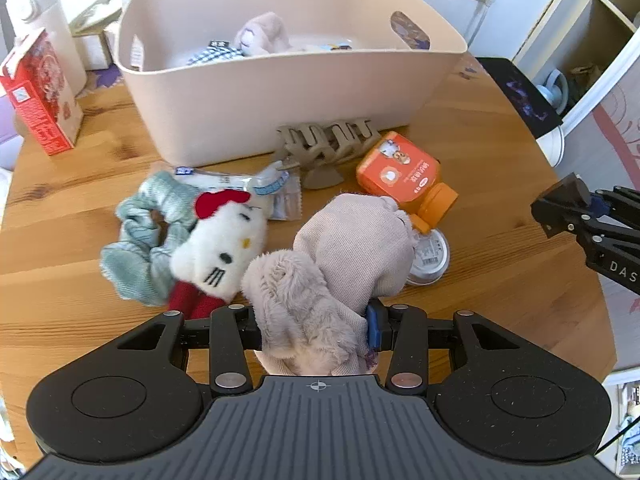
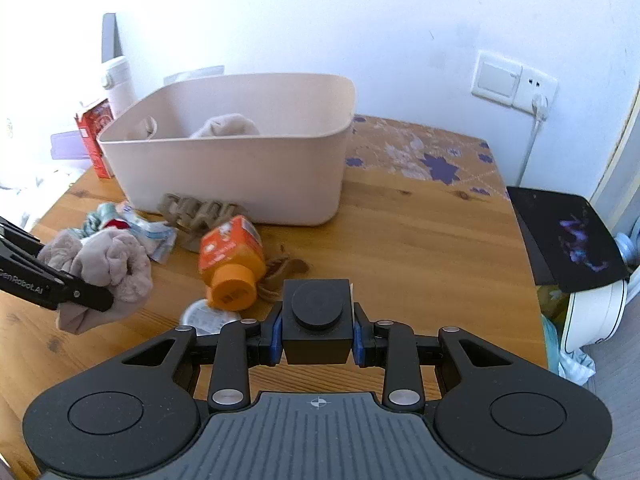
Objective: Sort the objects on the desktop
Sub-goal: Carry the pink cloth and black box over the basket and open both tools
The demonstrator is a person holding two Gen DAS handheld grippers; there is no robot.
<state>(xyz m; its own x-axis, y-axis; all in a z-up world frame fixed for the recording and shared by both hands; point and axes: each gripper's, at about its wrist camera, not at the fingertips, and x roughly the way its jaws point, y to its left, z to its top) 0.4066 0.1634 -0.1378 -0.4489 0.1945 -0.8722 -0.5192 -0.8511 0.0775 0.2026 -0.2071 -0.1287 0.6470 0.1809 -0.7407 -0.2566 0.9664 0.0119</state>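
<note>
My left gripper (image 1: 316,330) is shut on a beige plush toy (image 1: 340,256) and holds it above the wooden table (image 1: 500,184); it also shows in the right wrist view (image 2: 108,268). My right gripper (image 2: 316,338) is shut on a black box (image 2: 316,320), to the right of the pile; it also shows in the left wrist view (image 1: 568,204). A beige bin (image 1: 288,80) stands at the back with soft toys inside. On the table lie a white cat plush (image 1: 224,248), a teal scrunchie (image 1: 144,236), an orange bottle (image 1: 404,176), a beige hair claw (image 1: 324,144), a wrapped packet (image 1: 248,188) and a small round tin (image 1: 428,260).
A red carton (image 1: 40,92) and a white bottle (image 1: 44,28) stand at the back left. A patterned cloth (image 2: 420,152) covers the table's far right. A black stool (image 2: 568,232) stands beyond the right edge. A wall socket (image 2: 516,84) has a plug in it.
</note>
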